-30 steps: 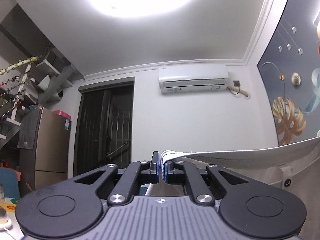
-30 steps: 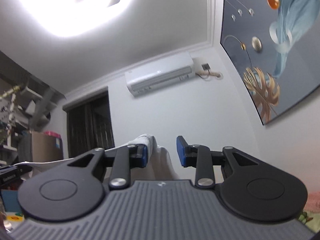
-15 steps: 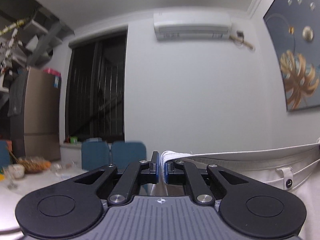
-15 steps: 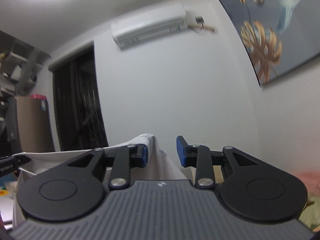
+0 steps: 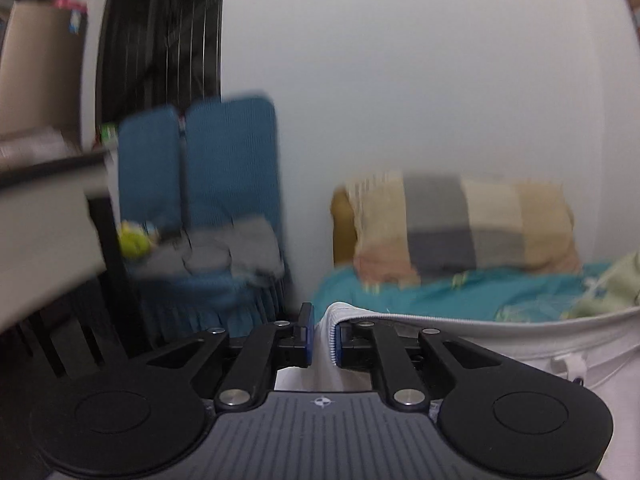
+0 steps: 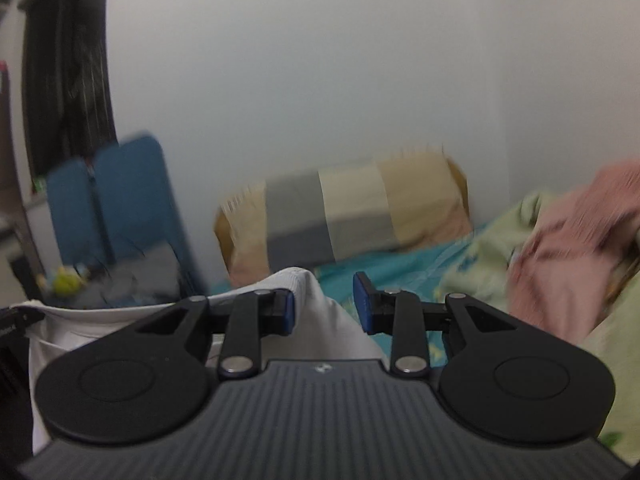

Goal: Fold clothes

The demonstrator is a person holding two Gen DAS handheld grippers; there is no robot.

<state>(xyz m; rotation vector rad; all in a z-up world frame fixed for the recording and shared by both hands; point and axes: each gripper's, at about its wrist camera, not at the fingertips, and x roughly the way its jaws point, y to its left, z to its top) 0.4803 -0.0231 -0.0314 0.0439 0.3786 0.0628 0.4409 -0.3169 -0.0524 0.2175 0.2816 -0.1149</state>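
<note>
Garment (image 5: pixel 500 336): white, hem pinched in closed left claw (image 5: pixel 323 338); draped over one finger of gaping right claw (image 6: pixel 325 312). Bed (image 6: pixel 404 268) ahead.

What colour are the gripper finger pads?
Blue pads, clearest in the right wrist view, beside the white garment.

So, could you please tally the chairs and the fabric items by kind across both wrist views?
white garment: 1
blue chairs: 2
patchwork cushion: 1
pink cloth: 1
pale green blanket: 1
teal sheet: 1
Total: 7
</note>
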